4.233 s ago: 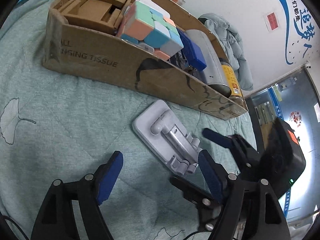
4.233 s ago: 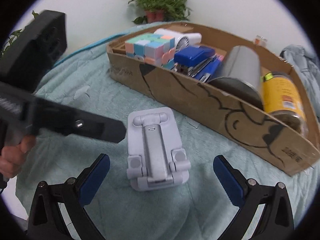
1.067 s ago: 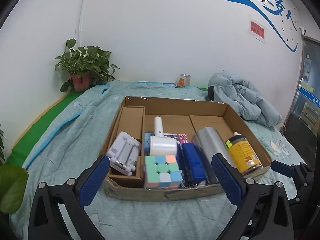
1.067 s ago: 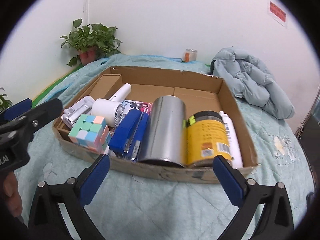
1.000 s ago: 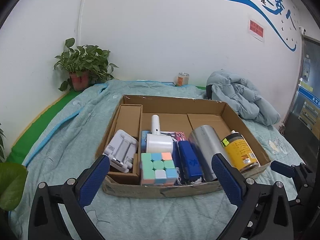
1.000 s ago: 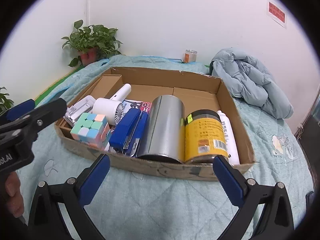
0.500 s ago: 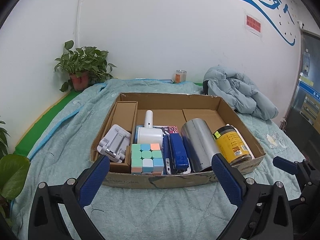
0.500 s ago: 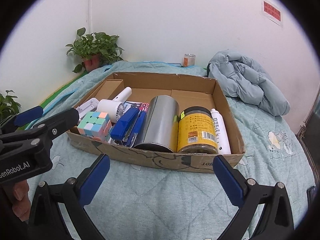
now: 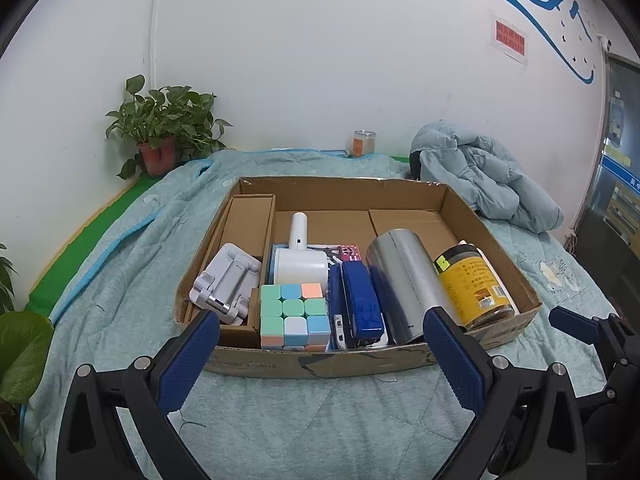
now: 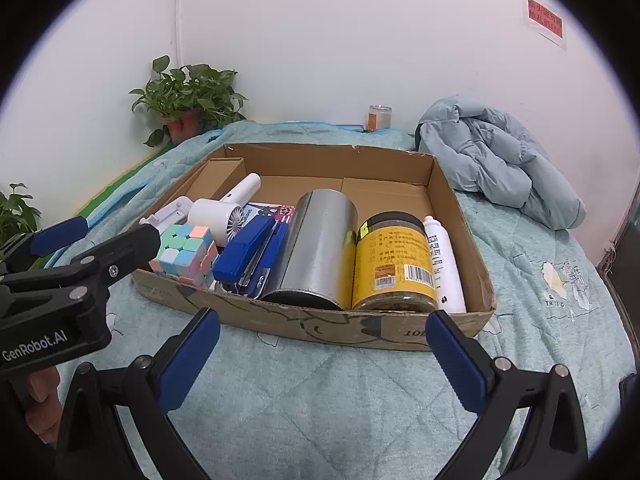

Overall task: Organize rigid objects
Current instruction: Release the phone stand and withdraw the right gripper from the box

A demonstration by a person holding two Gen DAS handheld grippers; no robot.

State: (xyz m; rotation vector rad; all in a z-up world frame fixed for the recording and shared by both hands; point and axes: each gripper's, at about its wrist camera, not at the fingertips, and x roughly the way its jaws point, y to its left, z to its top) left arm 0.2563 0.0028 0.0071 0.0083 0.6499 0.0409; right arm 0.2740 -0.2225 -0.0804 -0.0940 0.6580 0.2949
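Left wrist view: the left gripper (image 9: 320,354) is spread wide, empty, hovering over the bed (image 9: 320,420) in front of the cardboard box (image 9: 312,362). Inside, one of each: grey phone stand (image 9: 224,282) in the left compartment, white handheld fan (image 9: 298,256), pastel cube (image 9: 294,316), blue stapler (image 9: 362,300), steel cylinder (image 9: 404,280), yellow jar (image 9: 472,284).

Right wrist view: the right gripper (image 10: 322,356) is also wide apart, holding nothing. This side reveals one white bottle (image 10: 442,260) beside the jar, barely visible from the left, while the phone stand is mostly hidden. One potted plant (image 10: 188,96), one jacket (image 10: 496,160) behind.
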